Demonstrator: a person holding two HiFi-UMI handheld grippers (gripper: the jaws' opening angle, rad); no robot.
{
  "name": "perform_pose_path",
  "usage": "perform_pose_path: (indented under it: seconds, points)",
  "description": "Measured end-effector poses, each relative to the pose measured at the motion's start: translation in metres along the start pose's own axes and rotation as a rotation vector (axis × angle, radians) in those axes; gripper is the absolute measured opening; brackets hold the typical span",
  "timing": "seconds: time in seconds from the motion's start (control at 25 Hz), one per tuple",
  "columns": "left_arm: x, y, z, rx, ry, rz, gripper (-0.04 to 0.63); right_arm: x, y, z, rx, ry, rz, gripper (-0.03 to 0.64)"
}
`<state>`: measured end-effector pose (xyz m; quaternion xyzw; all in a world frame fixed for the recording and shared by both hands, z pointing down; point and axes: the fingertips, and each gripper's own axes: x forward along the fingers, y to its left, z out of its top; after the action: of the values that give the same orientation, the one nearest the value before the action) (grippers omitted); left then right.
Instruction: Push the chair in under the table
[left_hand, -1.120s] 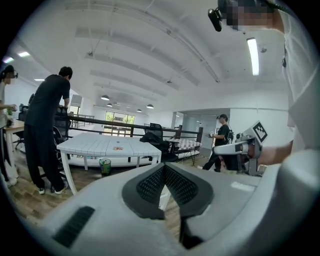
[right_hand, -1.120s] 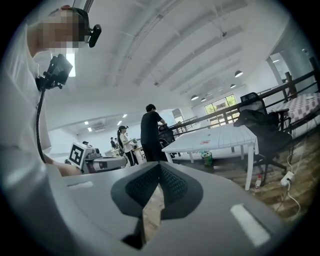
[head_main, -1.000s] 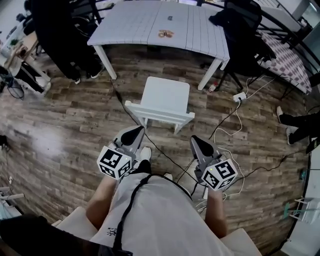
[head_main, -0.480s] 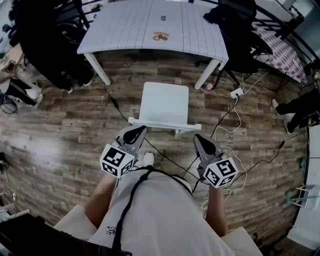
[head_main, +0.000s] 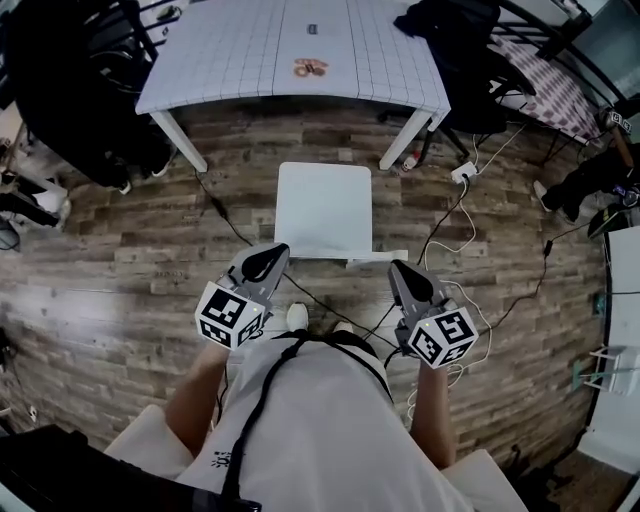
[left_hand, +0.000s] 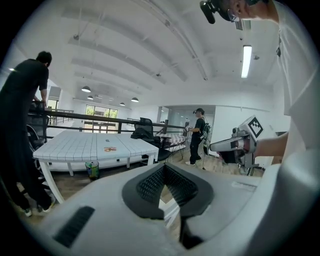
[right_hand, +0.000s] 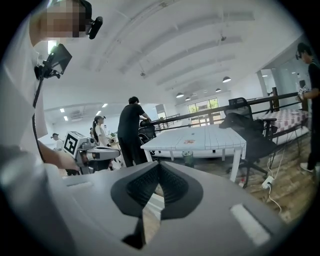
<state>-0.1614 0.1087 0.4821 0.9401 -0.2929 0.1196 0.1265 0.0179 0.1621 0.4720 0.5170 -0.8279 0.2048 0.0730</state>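
**A:** What is the biggest thing ahead of the tongs?

**B:** The wood-plank floor (head_main: 110, 260). After that comes the white gridded table (head_main: 230, 60), well beyond both tips and straight ahead.

**A:** And the chair?

**B:** The white chair (head_main: 322, 200) stands between the tongs and the table. It is not under the table, and a strip of floor shows between its seat and the table's edge. Its back rail runs across just in front of the two tips.

**A:** How are the tongs?

**B:** The left tongs (head_main: 272, 254) are clenched with nothing between them, at the rail's left end. The right tongs (head_main: 398, 270) are clenched and empty too, near the rail's right end. I cannot tell whether either one presses on the rail.

**A:** Anything smaller?

**B:** A black cable (head_main: 222, 212) crosses the floor ahead of the left tongs. A white power strip (head_main: 462, 172) lies ahead of the right tongs, off to their outer side. A small brown item (head_main: 309, 68) sits on the table, far ahead of both.
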Motion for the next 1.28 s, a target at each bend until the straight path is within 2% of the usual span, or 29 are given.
perform_pose_path:
  seconds: [0.24,0.48,0.64,0.8,1.12,1.2,1.28]
  points:
    - [0.008,-0.002,-0.008,0.016,0.042,0.015,0.007,-0.003,-0.010,-0.005,-0.023,0.015,-0.005,0.006]
    - [0.020,-0.013,-0.022,0.099,0.115,0.040,0.007,0.011,-0.026,-0.043,-0.287,0.199,0.010,0.006]
    - [0.031,-0.018,-0.038,0.140,0.172,0.066,0.008,0.028,-0.031,-0.080,-0.453,0.319,0.088,0.006]
    - [0.046,-0.024,-0.063,0.202,0.260,0.074,0.008,0.039,-0.035,-0.101,-0.605,0.389,0.156,0.006]
    - [0.065,-0.027,-0.108,0.285,0.391,0.065,0.008,0.051,-0.040,-0.116,-0.701,0.445,0.225,0.008]
    - [0.071,-0.027,-0.116,0.333,0.421,0.068,0.010,0.054,-0.044,-0.122,-0.738,0.477,0.236,0.065]
    - [0.077,-0.026,-0.125,0.404,0.475,0.061,0.100,0.058,-0.048,-0.128,-0.791,0.518,0.247,0.123]
